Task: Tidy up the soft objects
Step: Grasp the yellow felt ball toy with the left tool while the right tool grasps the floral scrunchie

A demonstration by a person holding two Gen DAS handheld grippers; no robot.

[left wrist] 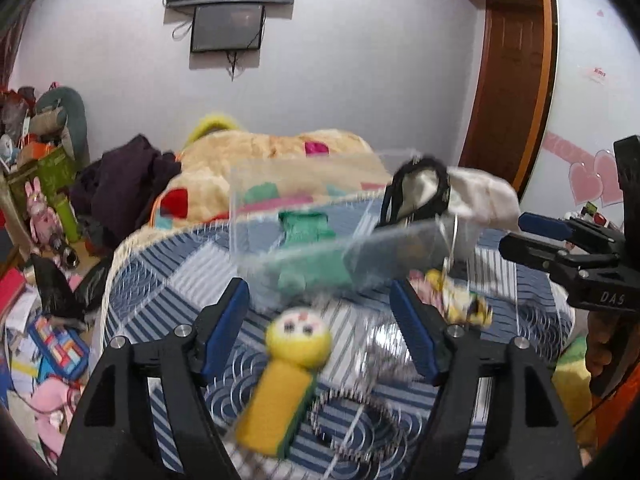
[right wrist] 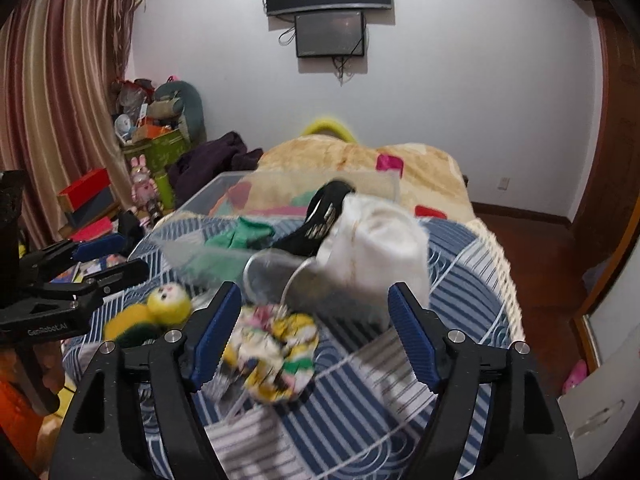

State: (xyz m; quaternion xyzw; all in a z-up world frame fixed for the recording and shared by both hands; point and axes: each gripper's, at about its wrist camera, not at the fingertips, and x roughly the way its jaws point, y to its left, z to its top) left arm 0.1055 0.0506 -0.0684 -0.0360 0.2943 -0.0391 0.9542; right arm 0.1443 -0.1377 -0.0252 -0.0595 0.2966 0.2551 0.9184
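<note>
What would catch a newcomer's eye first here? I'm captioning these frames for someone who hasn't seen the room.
Probably the yellow plush doll lying on the blue striped bedspread, right between the open left gripper fingers. Behind it stands a clear plastic bin with a green cloth inside and a white garment draped over its near corner. In front of the open right gripper lies a multicoloured floral fabric piece.

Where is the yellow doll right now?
The yellow doll lies on the striped bedspread between the open left claw's fingers, in front of the clear bin.

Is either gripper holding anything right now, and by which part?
Nothing is held. The left gripper is open over the yellow doll; the right gripper is open over the scrunchie.
</note>
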